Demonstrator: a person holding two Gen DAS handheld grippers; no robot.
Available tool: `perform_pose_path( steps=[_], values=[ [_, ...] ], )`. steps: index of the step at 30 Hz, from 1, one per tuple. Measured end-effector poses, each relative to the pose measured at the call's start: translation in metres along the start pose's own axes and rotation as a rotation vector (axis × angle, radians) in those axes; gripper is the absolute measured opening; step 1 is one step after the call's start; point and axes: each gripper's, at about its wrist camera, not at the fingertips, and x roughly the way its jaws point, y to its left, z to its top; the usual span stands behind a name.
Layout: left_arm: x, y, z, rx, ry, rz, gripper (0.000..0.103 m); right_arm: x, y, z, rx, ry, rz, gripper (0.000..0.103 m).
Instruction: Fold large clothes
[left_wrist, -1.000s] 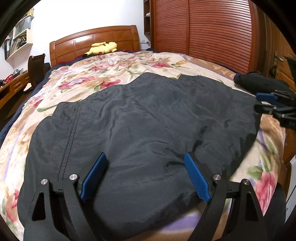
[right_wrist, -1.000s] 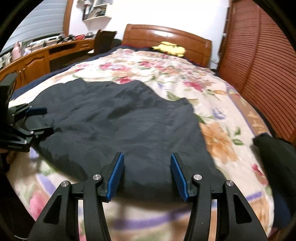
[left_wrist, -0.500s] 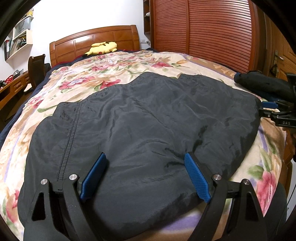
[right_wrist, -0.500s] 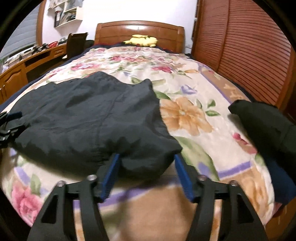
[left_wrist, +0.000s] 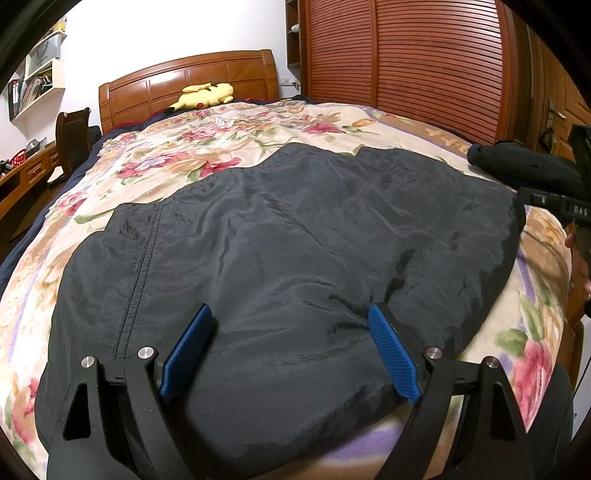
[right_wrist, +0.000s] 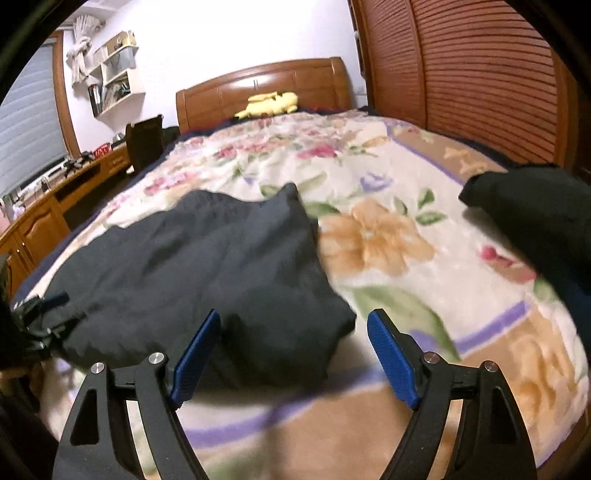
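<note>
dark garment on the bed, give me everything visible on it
The dark garment is charcoal, thin and slightly shiny, like nylon, finely wrinkled. It lies spread flat across the near part of the floral bedspread, with a stitched seam running down one side and a notch in its far edge. Its near edge sits between the open blue pads of the left hand-held gripper; its near corner lies between those of the right hand-held gripper, whose jaws have just been opening. Neither grips it.
</note>
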Motion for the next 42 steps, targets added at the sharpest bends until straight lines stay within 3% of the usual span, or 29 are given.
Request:
perform_pose_path(
  steps=[4, 13, 19, 23, 26, 28, 35, 42],
  values=[
    [0.0, 0.0, 0.0, 0.0, 0.0, 0.0, 0.087, 0.01, 0.0, 0.004, 0.006, 0.03, -0.02, 0.083],
    [0.0, -0.001, 0.0, 0.001, 0.001, 0.001, 0.087, 0.041, -0.014, -0.002, 0.101, 0.159, 0.052, 0.083],
    [0.0, -0.002, 0.0, 0.002, 0.001, 0.001, 0.087, 0.048, -0.019, 0.0, 0.125, 0.169, 0.076, 0.083],
    [0.001, -0.001, 0.0, 0.002, 0.001, 0.001, 0.087, 0.053, -0.017, 0.001, 0.129, 0.185, 0.116, 0.066],
    [0.001, -0.001, 0.0, 0.002, 0.001, 0.002, 0.087, 0.058, -0.016, 0.003, 0.137, 0.196, 0.156, 0.046],
    [0.001, -0.002, 0.0, 0.002, 0.002, 0.002, 0.087, 0.059, -0.009, 0.008, 0.102, 0.191, 0.145, 0.027],
    [-0.003, 0.002, 0.001, -0.009, -0.006, -0.011, 0.087, 0.031, 0.026, 0.051, -0.071, 0.08, 0.119, 0.017],
    [-0.035, 0.027, -0.001, -0.045, -0.069, -0.003, 0.087, 0.013, 0.098, 0.09, -0.26, -0.024, 0.157, 0.014]
  ],
)
